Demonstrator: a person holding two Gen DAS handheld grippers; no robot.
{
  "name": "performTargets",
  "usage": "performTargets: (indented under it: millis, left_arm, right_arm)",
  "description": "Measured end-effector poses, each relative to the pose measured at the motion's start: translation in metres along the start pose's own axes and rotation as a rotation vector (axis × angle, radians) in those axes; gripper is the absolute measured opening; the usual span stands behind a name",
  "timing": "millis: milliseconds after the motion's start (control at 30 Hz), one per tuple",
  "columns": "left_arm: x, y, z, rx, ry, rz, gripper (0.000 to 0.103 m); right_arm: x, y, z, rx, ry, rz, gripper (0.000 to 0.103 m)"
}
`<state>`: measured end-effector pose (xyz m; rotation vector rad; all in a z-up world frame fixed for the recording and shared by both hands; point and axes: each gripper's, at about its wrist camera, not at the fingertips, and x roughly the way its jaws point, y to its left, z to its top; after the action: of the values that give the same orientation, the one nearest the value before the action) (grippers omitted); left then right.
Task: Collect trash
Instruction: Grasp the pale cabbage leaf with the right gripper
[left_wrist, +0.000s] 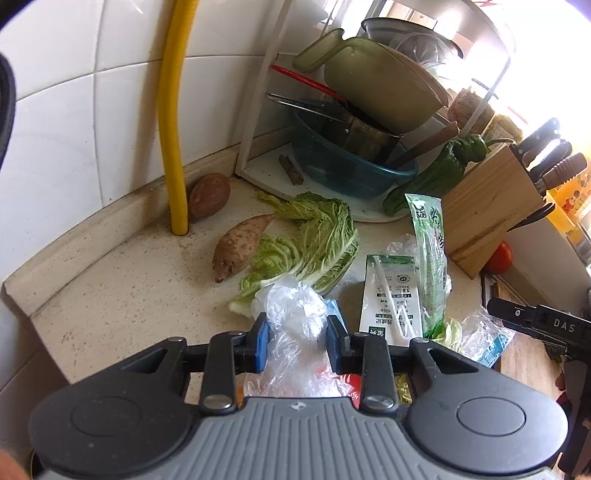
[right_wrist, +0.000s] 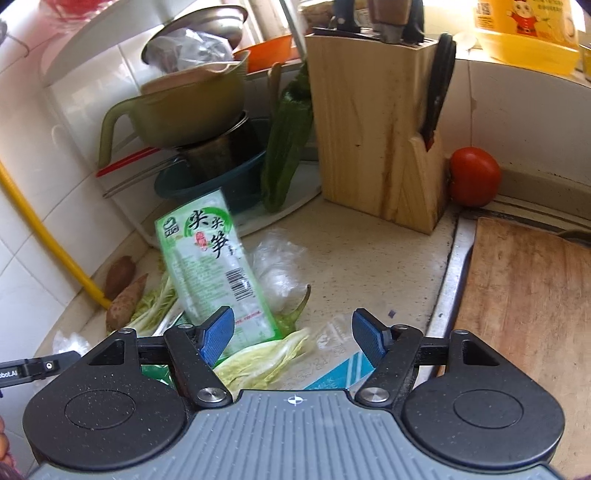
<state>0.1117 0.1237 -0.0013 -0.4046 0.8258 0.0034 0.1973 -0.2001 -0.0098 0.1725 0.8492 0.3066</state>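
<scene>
Left gripper (left_wrist: 297, 332): blue pads pinched in on a crumpled clear plastic bag (left_wrist: 295, 317), which bulges up between them and spills back toward the camera.
Right gripper (right_wrist: 293, 334): fingers spread wide, nothing between them, hanging over the mess on the speckled beige stone countertop (right_wrist: 369, 258).
Landmark: the pale wooden knife block (right_wrist: 373, 136), upright at the back of the counter.
Green snack packet: a green-and-white printed plastic packet (right_wrist: 214, 273) sits left of and in front of the block, tilted, looks blurry; its lower end is just behind the right gripper's left pad (right_wrist: 218, 334).
Milk carton: a white and green flattened carton with a straw (left_wrist: 391, 299), in front of the block, right beside the green packet.
More trash: a clear wrapper with a blue printed patch (right_wrist: 340, 365) under the right gripper, plus another scrunched clear bag (right_wrist: 277, 266) in front of the block.
Not trash: loose pale-green cabbage leaves (left_wrist: 314, 243), two brown sweet potatoes (left_wrist: 236, 247) further left, a red tomato (right_wrist: 474, 175) touching the block's right side, a dark green long pepper (right_wrist: 286, 136) leaning just left of it.
</scene>
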Motion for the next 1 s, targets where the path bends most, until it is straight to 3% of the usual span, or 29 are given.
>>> performTargets:
  millis: [167, 367, 500, 600, 633, 833, 1000]
  left_arm:
    - [0.004, -0.002, 0.003, 0.005, 0.002, -0.014, 0.029]
    - [0.009, -0.004, 0.006, 0.012, 0.011, -0.031, 0.029]
    - [0.010, -0.006, 0.005, 0.016, 0.013, -0.043, 0.030]
    - [0.009, -0.004, 0.004, 0.010, 0.013, -0.044, 0.030]
    - [0.009, -0.003, 0.004, 0.008, 0.013, -0.044, 0.030]
    - [0.008, -0.001, 0.003, 0.001, 0.018, -0.043, 0.030]
    - [0.008, -0.006, 0.001, 0.015, 0.022, -0.050, 0.030]
  right_arm:
    - [-0.007, -0.008, -0.006, 0.095, 0.019, 0.057, 0.077]
    - [-0.004, 0.005, -0.016, 0.172, 0.097, 0.209, 0.075]
    - [0.026, 0.026, -0.028, 0.104, 0.165, 0.202, 0.063]
    - [0.046, 0.035, -0.036, 0.034, 0.210, 0.117, 0.050]
    - [0.049, 0.035, -0.039, 0.027, 0.217, 0.125, 0.045]
    - [0.027, 0.037, -0.053, -0.158, 0.249, 0.090, 0.029]
    - [-0.006, 0.021, -0.053, -0.116, 0.280, 0.106, 0.025]
